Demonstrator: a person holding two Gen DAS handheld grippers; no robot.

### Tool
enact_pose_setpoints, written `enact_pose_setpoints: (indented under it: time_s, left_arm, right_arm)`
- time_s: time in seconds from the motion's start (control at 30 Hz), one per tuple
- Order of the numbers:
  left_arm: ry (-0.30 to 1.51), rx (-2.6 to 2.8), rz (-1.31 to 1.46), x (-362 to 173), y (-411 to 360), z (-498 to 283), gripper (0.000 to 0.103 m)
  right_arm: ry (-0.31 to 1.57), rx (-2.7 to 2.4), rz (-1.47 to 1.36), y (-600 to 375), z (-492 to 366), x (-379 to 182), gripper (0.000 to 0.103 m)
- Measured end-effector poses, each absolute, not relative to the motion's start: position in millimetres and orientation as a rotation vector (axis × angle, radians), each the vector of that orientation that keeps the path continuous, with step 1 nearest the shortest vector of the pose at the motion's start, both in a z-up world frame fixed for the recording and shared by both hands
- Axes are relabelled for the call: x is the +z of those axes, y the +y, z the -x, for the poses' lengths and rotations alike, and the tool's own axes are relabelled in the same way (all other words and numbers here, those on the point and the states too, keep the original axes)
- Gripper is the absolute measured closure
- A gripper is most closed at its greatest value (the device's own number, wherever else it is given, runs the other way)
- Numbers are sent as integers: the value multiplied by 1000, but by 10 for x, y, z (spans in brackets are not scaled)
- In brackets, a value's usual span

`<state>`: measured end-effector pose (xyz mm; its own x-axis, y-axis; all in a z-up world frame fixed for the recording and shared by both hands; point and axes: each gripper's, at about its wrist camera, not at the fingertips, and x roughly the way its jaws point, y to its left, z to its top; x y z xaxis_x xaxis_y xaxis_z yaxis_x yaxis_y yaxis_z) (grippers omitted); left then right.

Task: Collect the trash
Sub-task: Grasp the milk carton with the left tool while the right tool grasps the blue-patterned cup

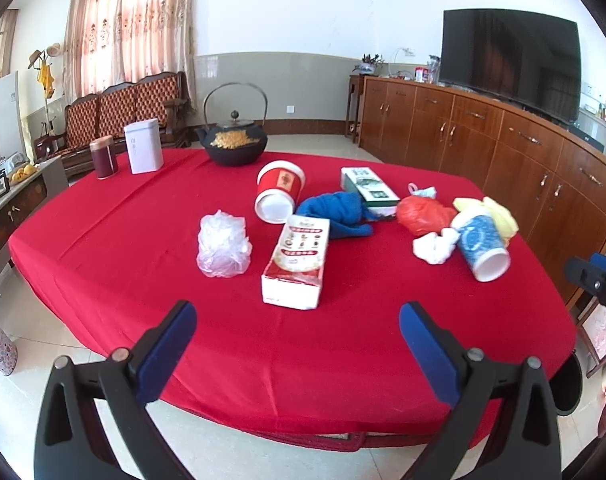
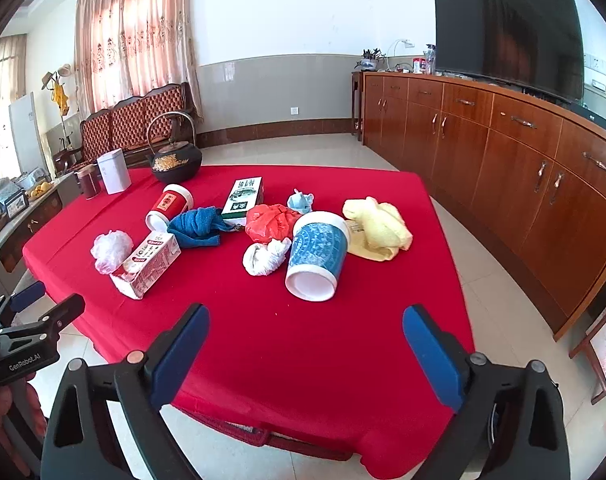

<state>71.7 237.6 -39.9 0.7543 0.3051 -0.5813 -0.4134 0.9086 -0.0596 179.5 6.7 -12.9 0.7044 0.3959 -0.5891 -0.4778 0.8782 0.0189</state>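
Litter lies on the red-covered table (image 1: 123, 240): a clear plastic bag (image 1: 222, 245), a white and red carton (image 1: 297, 266), a tipped red cup (image 1: 278, 191), a green and white box (image 1: 367, 189), a red plastic bag (image 1: 423, 215), a crumpled white tissue (image 1: 433, 246) and a tipped blue cup (image 1: 481, 246). A blue cloth (image 1: 337, 212) and a yellow cloth (image 2: 377, 226) lie among them. My left gripper (image 1: 297, 340) is open over the near table edge, holding nothing. My right gripper (image 2: 305, 344) is open too, in front of the blue cup (image 2: 317, 256).
A black iron teapot (image 1: 234, 142), a white tin (image 1: 143, 152) and a dark red jar (image 1: 104, 158) stand at the table's far side. A long wooden cabinet (image 2: 523, 152) with a television (image 2: 511, 36) runs along the right. A wooden sofa (image 1: 123, 112) stands by the curtain.
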Motion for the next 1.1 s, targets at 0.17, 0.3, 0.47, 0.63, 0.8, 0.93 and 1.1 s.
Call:
enact_pose_setpoints:
  time_s: [0.17,0.3,0.47,0.63,0.8,0.93,1.1]
  left_arm:
    - [638,386,183,-551,2528,-956,9]
    - [671,370,189,-678,2614,-1136,14]
    - [685,372,187,-780,2679,-1306,17]
    - [696,368,191,-835,2741,-1459,20]
    - [713,360,186,-874,2741,-1596,22]
    - [731,351,183,-920,2738,-1683,28]
    - [755,330,192,-966,2722,-1734,51]
  right_arm:
    - [655,480,156,262,-2032,-280,12]
    - [693,471,158,385,-2245,-430,17]
    - [720,454,157,509,-2481,-582,18]
    - [750,436,155,619,-2752,-726,19]
    - [781,414,167,724,-3006,-872,23]
    - [808,408,171,764,-3139,-972,30]
    - [822,414,160,750,-3185,-1027,42]
